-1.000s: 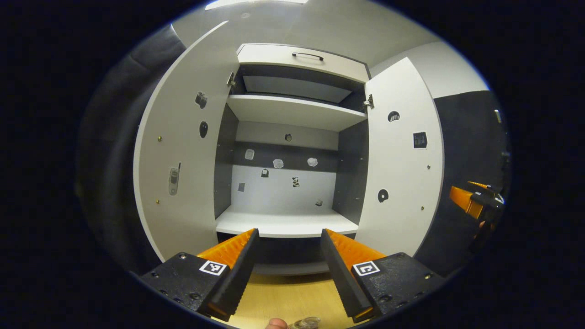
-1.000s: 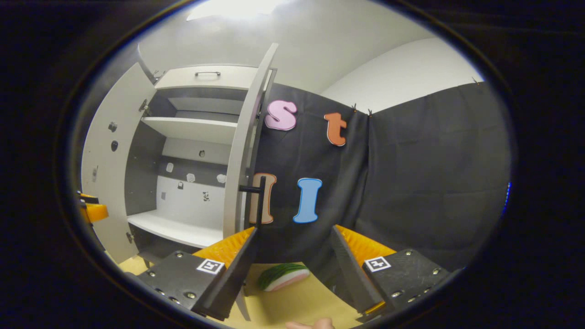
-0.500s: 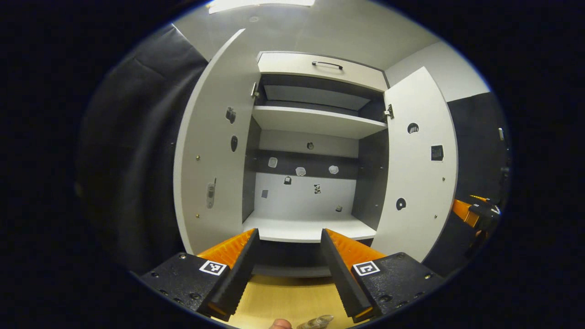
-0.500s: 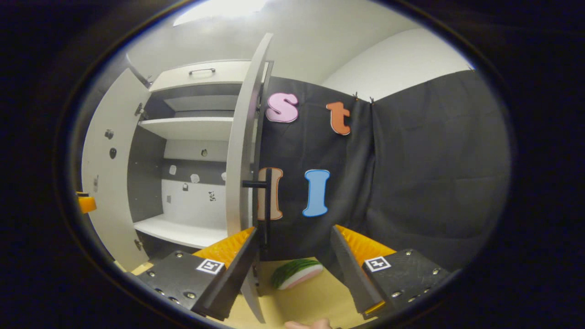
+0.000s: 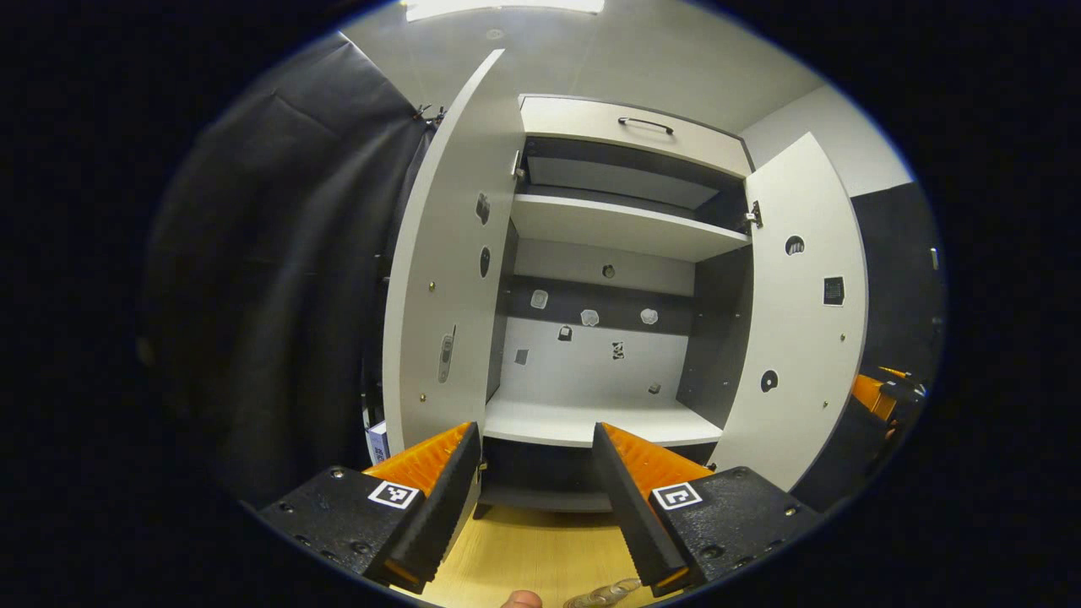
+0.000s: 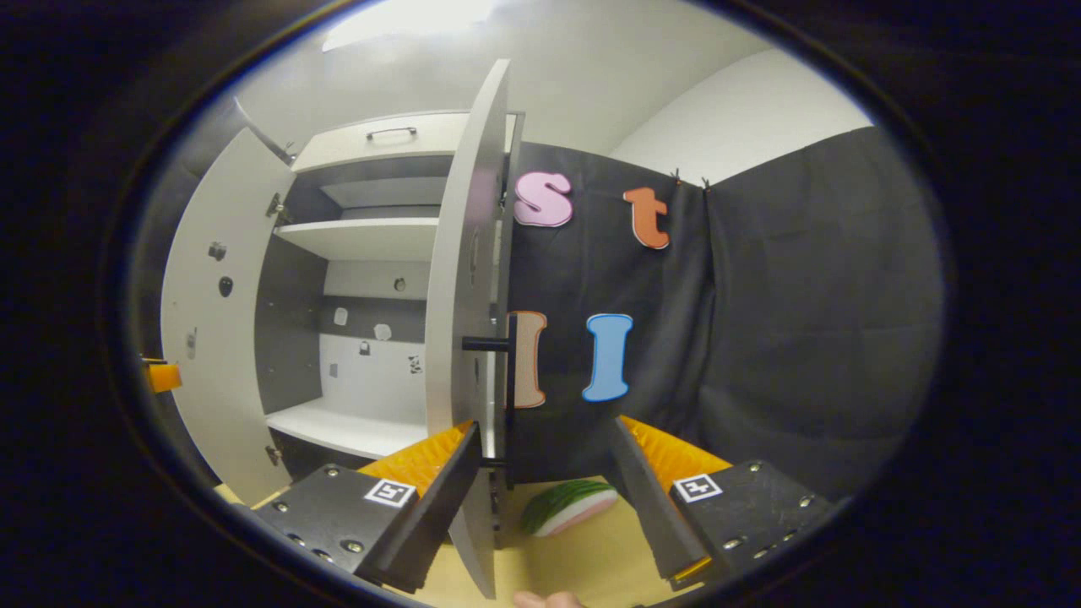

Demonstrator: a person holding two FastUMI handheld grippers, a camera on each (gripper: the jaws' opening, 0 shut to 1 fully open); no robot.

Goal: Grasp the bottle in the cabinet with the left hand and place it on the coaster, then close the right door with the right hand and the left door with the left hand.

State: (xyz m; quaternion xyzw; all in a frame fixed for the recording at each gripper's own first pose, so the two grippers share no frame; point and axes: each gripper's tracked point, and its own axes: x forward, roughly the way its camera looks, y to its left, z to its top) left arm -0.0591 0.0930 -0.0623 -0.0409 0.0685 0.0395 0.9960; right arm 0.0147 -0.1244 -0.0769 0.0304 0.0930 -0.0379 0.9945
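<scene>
In the left gripper view, the left gripper (image 5: pixel 535 473) is held before the open cabinet (image 5: pixel 629 135), its fingers (image 5: pixel 439 498) spread wide with nothing between them. Beyond the fingertips the lower shelf (image 5: pixel 591 422) is seen bare, and clear room is left above it up to the upper shelf (image 5: pixel 625 228). The left door (image 5: pixel 448 279) is swung out ahead of the left-hand finger, its lower edge just above that fingertip; the right door (image 5: pixel 802 338) stands open past the right-hand finger — well apart from it. The bottle (image 5: pixel 604 598) is glimpsed at the very bottom of this view, below and behind the fingers, on the wooden table (image 5: pixel 524 557), beside a fingertip of the person's hand (image 5: pixel 517 599). Whether a coaster lies under it cannot be told. The other gripper is seen far off beyond the right door's edge.

In the right gripper view, the right gripper (image 6: pixel 547 485) is also held with fingers (image 6: pixel 431 507) wide and empty. The right door (image 6: pixel 469 321) is seen edge-on, directly ahead of the left-hand finger, with its black handle (image 6: pixel 507 388) standing just above and beside that fingertip — not touched, as far as can be told. Between the fingers, farther on the table (image 6: pixel 591 557), a green-and-pink slice-shaped toy (image 6: pixel 566 507) is lying.
</scene>
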